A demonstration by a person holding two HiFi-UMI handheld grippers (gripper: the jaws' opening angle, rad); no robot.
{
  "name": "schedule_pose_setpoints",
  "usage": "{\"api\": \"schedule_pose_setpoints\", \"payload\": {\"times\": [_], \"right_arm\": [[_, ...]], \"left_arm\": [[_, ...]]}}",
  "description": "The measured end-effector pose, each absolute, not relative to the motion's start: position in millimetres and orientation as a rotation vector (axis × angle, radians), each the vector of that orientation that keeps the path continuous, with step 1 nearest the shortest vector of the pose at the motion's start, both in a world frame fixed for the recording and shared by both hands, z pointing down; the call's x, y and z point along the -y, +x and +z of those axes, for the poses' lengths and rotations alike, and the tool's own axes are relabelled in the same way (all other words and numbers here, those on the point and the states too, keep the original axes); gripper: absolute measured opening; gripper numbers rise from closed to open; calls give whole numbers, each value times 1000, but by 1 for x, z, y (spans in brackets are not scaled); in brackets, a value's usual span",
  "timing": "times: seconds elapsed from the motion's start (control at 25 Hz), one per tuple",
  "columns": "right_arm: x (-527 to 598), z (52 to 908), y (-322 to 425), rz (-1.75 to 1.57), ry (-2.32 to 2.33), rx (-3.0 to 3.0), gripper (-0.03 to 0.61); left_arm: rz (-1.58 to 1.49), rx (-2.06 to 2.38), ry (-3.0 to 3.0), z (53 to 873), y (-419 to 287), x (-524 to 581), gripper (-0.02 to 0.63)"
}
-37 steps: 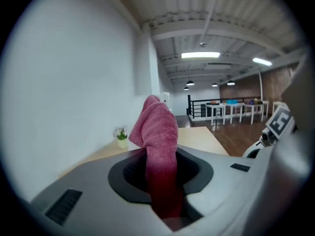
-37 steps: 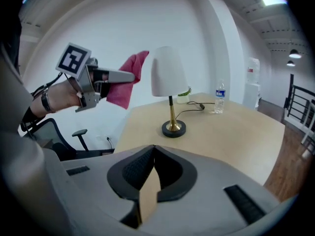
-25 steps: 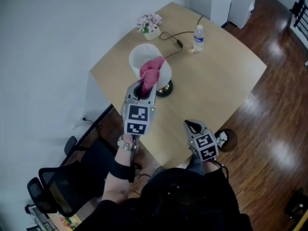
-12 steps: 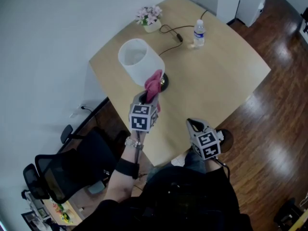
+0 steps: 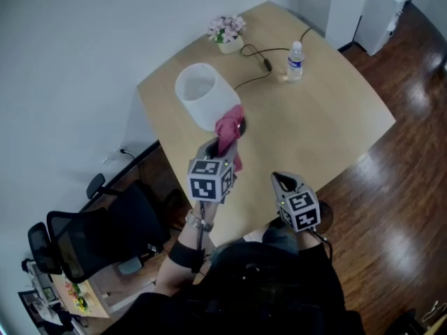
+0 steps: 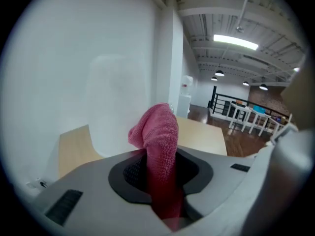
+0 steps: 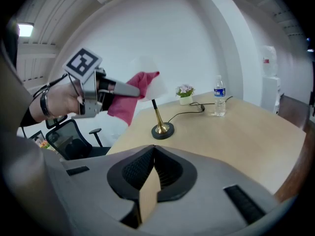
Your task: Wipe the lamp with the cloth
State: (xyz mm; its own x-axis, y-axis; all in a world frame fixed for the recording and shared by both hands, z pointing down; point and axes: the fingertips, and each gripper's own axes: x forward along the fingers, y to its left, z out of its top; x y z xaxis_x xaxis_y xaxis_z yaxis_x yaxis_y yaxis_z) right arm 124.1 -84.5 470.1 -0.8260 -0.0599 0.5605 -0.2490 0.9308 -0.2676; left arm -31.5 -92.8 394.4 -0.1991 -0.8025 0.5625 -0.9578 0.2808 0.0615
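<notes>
Left gripper (image 5: 221, 147) clamped on pink cloth (image 5: 229, 125); we left bunched end poking past jaws so fabric, not jaw, would meet lamp (image 5: 201, 91). Lamp stood by tabletop's (image 5: 321, 117) left edge, black base (image 7: 162, 130) under white shade (image 6: 118, 107). Cloth end sat at shade's lower side; touching or just off, we couldn't tell. Right gripper (image 5: 282, 181) hung over tabletop's near edge, jaws together, empty, clear of wiping path. Water bottle (image 5: 296, 60) and flower pot (image 5: 227, 33) well apart toward far corner
</notes>
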Motion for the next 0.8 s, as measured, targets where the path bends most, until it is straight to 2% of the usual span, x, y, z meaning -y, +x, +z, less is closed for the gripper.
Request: {"api": "schedule_pose_setpoints", "payload": {"times": [0.16,0.32,0.8], "right_arm": [[92,462,123,431,200,2536,11],[101,461,129,423,183,2536,11],[141,485,154,470,211,2480,11]], "left_arm": [[249,2154,1561,329,-46,126,110],[148,2213,1505,305,-58,145,110],[46,2079,1276,417,-51,155,110]]}}
